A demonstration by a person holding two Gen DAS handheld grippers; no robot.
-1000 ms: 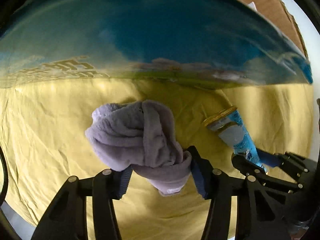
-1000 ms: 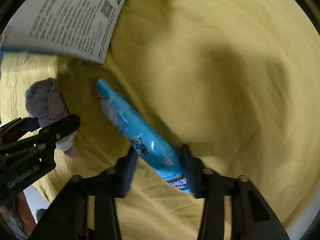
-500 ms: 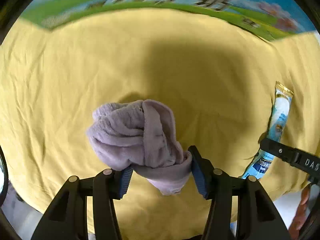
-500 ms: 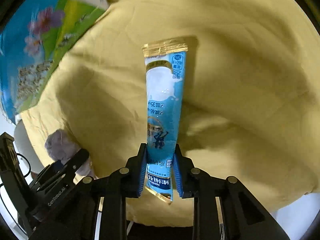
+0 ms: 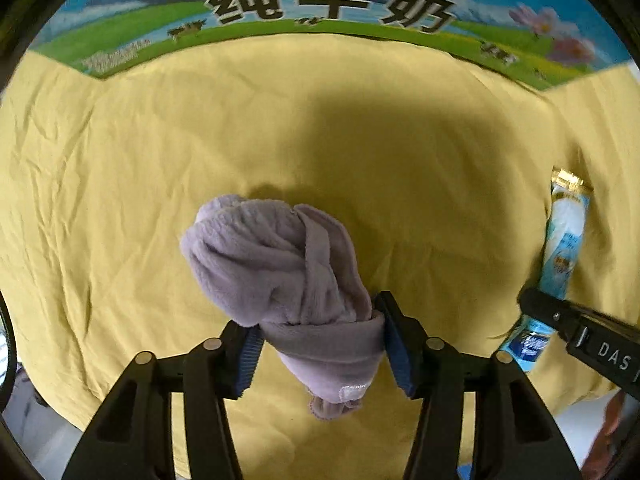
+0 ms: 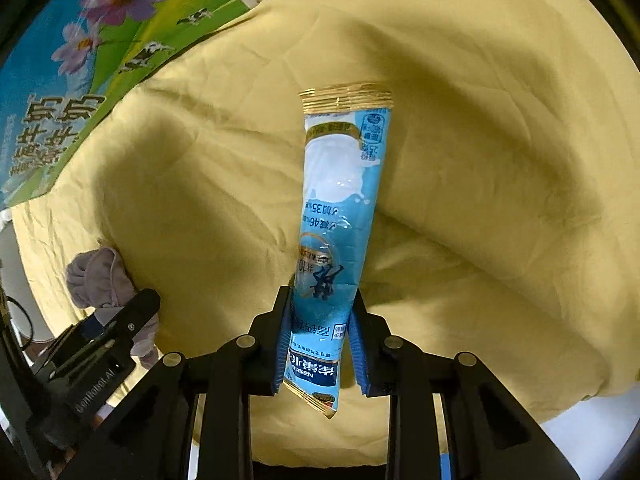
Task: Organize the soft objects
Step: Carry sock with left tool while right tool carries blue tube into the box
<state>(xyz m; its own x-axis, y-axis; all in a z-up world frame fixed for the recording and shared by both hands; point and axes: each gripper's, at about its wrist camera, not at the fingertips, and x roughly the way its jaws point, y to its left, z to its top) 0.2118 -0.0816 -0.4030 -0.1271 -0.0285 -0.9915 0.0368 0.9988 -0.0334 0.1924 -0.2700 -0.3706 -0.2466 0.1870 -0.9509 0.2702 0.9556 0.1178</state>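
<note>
Your left gripper has its two blue-padded fingers pressed in against the lower end of a bunched lilac towel, so it is closed on the cloth and carrying it; the bulk of the towel balloons out forward of the pads and a short tail with a small white label hangs down behind them. Your right gripper is pinched tight on the lower part of a light-blue sachet, which stands up along the fingers with its gold-crimped end pointing away from you and its other end poking out below the pads. Both loads hang over a wrinkled yellow cloth that fills most of both views. At the far edge of that cloth stands a milk carton box printed with green pasture, cows and pink flowers. From the left view the sachet shows at the right edge; from the right view the towel shows low on the left.
</note>
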